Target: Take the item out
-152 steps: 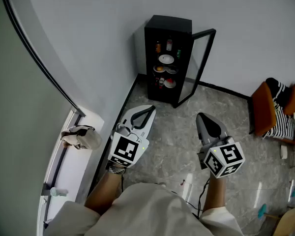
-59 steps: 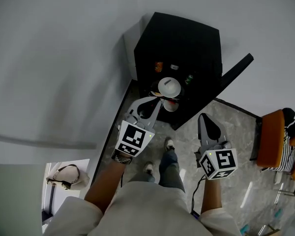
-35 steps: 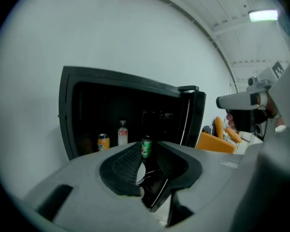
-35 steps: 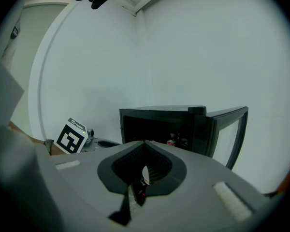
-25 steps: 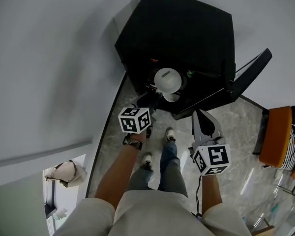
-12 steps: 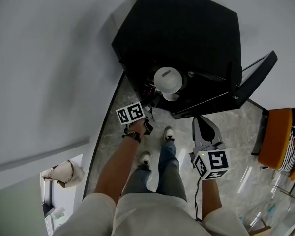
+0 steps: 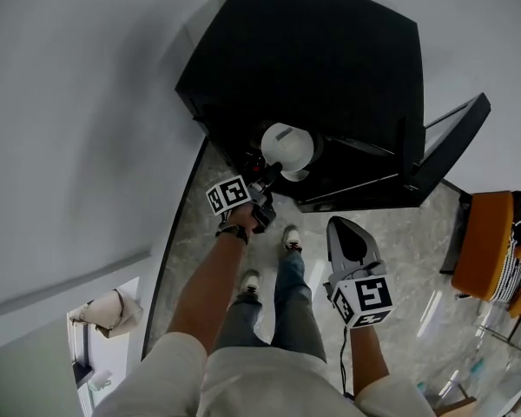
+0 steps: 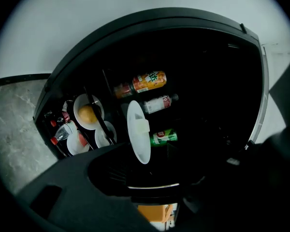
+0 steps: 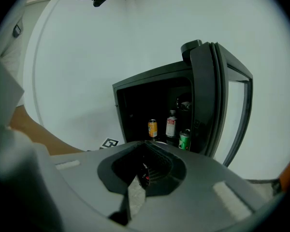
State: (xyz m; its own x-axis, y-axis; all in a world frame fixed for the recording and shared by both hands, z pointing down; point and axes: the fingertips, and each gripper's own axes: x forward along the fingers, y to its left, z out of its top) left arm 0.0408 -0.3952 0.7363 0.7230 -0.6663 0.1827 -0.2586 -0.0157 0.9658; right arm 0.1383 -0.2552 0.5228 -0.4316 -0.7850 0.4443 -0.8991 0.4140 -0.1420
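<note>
White plate [image 8: 137,129] edge between left tool [image 8: 146,171] jaws, just opening, ungripped; right tool [image 7: 346,228] closed, clear of door [image 7: 450,139].

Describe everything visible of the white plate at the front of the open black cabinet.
The white plate is round and glossy, ceramic-looking, with a small pale block lying on it. It sits on a shelf at the open front of the black cabinet. The left gripper, whose jaws have just been opening, points at its rim; whether they touch it cannot be told.
</note>
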